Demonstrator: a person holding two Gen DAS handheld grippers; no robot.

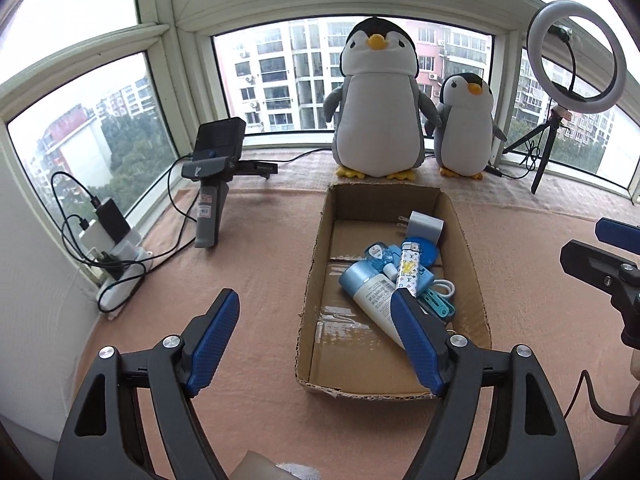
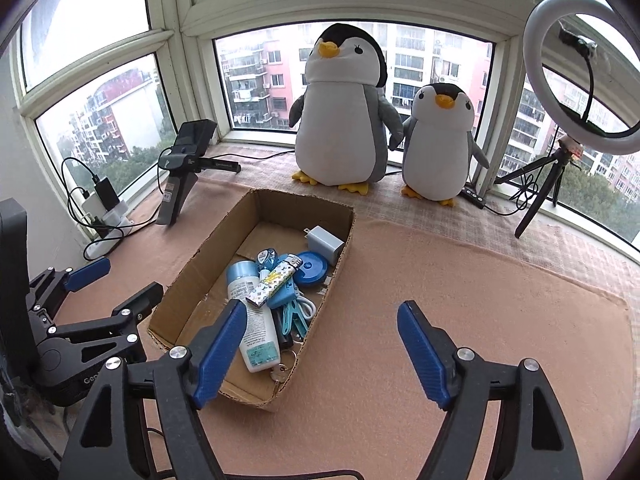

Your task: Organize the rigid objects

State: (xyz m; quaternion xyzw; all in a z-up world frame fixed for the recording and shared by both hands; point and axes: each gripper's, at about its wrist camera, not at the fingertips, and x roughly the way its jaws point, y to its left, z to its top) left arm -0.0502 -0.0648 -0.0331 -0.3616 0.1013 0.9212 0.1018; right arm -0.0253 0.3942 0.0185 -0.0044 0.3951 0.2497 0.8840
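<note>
Several rigid items lie heaped in the cardboard box [image 2: 192, 276] on the pink cloth [image 2: 460, 300]: a white tube with a blue cap [image 2: 248, 312], a patterned lighter [image 2: 274, 280] resting across it, a grey charger plug [image 2: 325, 243], a blue round lid [image 2: 310, 266], teal clips [image 2: 294, 318] and keys [image 2: 280, 372] at the near wall. The left gripper [image 1: 316, 340] and the right gripper [image 2: 320, 350] both stand released and empty above the near end of the box. No loose item shows on the cloth, so the sorting appears nearly or fully done; any further placement should go into the bare left half of the box, released low. Items under the heap cannot be identified, and the box's near wall is partly masked by fingers.
</note>
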